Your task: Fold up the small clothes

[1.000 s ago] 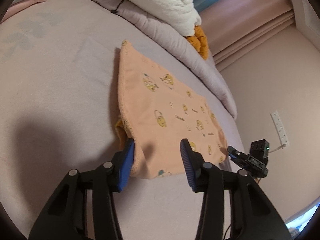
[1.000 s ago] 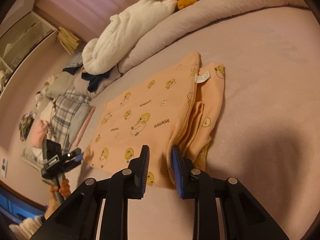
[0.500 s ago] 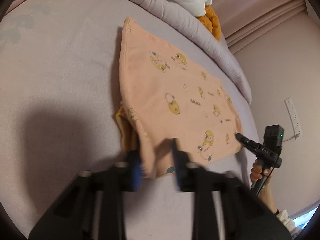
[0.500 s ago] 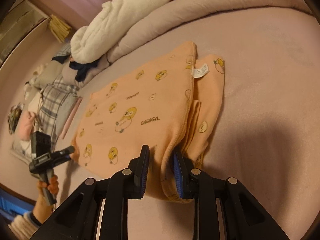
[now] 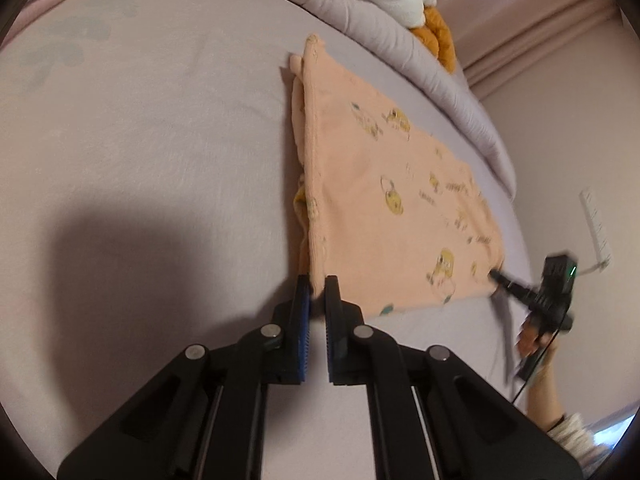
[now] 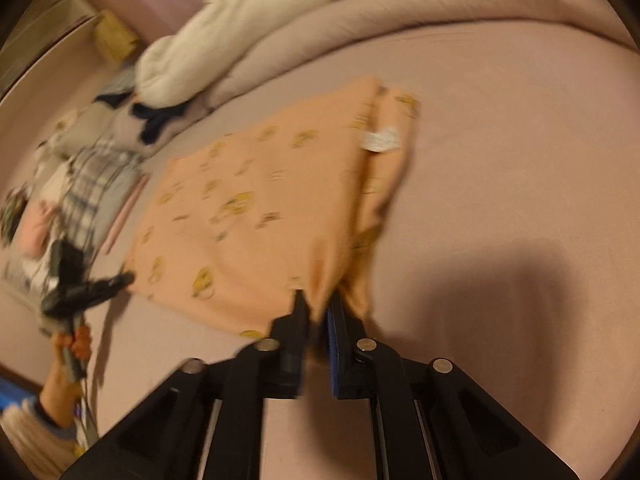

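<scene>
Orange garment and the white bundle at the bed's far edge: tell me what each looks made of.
Garment: likely soft cotton knit, matte, printed with yellow cartoon figures; it drapes limply and puckers where the left gripper and right gripper pinch it. White bundle: looks like plush fleece or terry, judging by its fuzzy, puffy surface.

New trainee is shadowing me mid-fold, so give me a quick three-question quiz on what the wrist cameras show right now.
1. True or false: the left gripper is shut on a near corner of the peach garment.
2. What is the right gripper holding? A) the white blanket B) the peach garment C) nothing
3. What does the garment lie on?

Key
1. True: its fingers pinch the near corner.
2. B: it grips the other near corner, below the white label.
3. The pink bedsheet.
</scene>
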The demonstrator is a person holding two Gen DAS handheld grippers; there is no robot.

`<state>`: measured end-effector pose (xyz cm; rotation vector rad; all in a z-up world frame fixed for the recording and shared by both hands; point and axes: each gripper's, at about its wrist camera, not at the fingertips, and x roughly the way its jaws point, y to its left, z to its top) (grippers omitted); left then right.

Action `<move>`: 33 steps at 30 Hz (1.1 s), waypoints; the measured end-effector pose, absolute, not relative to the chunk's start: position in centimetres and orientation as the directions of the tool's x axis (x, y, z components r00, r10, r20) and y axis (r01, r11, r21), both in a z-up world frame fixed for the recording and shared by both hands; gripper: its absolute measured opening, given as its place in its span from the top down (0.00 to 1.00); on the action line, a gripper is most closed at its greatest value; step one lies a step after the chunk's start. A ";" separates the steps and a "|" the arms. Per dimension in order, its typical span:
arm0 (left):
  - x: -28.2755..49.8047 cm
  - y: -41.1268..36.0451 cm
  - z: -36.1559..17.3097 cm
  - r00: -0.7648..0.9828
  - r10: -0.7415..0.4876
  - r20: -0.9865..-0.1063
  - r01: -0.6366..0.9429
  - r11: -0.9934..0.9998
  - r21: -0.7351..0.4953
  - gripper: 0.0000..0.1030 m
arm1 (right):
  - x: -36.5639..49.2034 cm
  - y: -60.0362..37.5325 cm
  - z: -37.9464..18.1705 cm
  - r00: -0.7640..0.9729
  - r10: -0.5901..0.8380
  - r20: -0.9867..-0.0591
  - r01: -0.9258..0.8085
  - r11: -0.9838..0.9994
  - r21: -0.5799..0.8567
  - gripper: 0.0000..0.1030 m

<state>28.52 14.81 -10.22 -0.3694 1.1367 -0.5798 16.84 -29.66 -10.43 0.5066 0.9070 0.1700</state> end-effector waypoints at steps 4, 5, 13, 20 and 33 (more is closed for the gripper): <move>27.1 15.2 -9.5 0.305 -0.532 -0.790 0.281 0.842 -0.460 0.96 | 16.2 -30.2 -8.9 0.660 0.263 -0.704 0.112 0.892 0.438 0.90; 27.0 15.3 -9.2 0.314 -0.524 -0.792 0.288 0.847 -0.447 0.97 | 16.0 -30.3 -8.5 0.672 0.229 -0.704 0.122 0.903 0.411 0.89; 27.9 12.7 -6.8 0.359 -0.620 -0.698 0.346 0.783 -0.518 0.94 | 18.1 -28.1 -6.0 0.723 0.235 -0.649 0.033 0.928 0.372 0.89; 28.9 5.0 -8.6 0.281 -0.611 -0.740 0.452 0.764 -0.460 0.94 | 24.4 -22.7 -7.0 0.641 0.283 -0.713 -0.067 0.947 0.315 0.89; 28.0 9.2 -10.6 0.233 -0.637 -0.735 0.400 0.752 -0.524 0.94 | 30.2 -27.3 -8.3 0.610 -0.009 -0.792 0.217 0.964 0.157 0.91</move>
